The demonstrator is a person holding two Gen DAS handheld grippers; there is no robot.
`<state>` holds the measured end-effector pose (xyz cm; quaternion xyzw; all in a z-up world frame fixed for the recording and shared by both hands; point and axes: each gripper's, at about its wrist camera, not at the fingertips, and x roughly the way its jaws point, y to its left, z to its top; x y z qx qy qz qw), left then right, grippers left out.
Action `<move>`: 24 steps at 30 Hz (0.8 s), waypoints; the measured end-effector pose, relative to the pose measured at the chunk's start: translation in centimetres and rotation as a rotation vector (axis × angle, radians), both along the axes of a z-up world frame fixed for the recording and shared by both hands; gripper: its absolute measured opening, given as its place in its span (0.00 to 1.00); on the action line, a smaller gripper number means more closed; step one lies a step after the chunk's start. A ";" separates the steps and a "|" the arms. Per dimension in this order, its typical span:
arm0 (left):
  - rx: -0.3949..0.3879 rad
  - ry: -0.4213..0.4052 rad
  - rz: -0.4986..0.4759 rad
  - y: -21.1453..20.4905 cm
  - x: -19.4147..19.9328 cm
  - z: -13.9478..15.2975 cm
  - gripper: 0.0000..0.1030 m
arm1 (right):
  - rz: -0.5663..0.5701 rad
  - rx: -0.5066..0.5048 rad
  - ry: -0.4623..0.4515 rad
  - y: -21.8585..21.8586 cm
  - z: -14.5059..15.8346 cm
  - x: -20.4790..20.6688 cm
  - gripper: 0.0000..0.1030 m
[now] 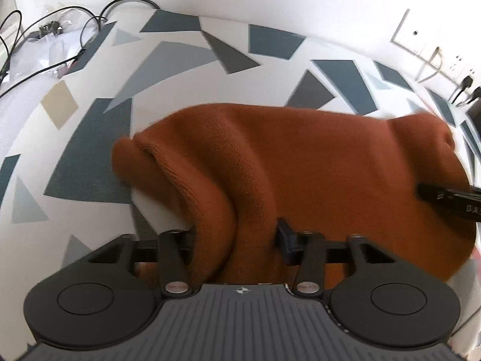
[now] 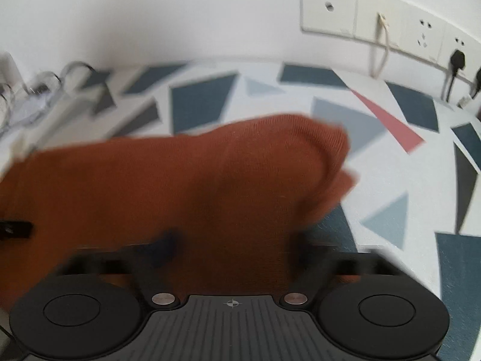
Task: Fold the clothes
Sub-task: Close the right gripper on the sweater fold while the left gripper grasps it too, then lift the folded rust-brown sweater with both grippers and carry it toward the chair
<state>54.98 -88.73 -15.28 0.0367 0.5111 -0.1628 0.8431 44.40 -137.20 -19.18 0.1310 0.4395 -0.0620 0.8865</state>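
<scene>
A rust-orange knit garment [image 1: 315, 162] hangs stretched between my two grippers above a surface with a geometric pattern. My left gripper [image 1: 237, 237] is shut on a bunched fold at the garment's left edge; cloth fills the space between its fingers. The right gripper's finger [image 1: 448, 198] shows at the right edge of the left wrist view, against the cloth. In the blurred right wrist view the garment [image 2: 180, 186] covers the middle, and my right gripper [image 2: 231, 249] is shut on it. The left gripper's tip [image 2: 15, 230] shows at the left edge there.
The patterned cloth surface [image 1: 168, 69] has grey, blue and beige shapes. Black cables and plastic wrap [image 1: 48, 42] lie at the far left. A white wall with sockets and plugs [image 2: 427, 33] stands behind, at the right.
</scene>
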 end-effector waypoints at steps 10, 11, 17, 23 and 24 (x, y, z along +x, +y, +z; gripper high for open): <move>-0.021 -0.236 0.062 1.7 -5.0 6.9 0.42 | 0.109 0.008 -0.265 2.7 5.3 -2.9 0.34; -0.024 -0.254 0.078 2.0 -5.5 7.6 0.42 | 0.130 0.010 -0.292 2.9 5.9 -3.0 0.34; -0.080 -0.285 0.260 6.5 -9.7 11.3 0.43 | 0.276 0.054 -0.407 4.4 9.7 -2.7 0.34; -0.081 -0.350 0.436 12.8 -16.8 14.3 0.43 | 0.466 0.079 -0.452 9.6 13.6 -3.4 0.34; -0.080 -0.360 0.468 14.0 -18.1 14.6 0.43 | 0.503 0.082 -0.456 11.1 14.2 -3.5 0.34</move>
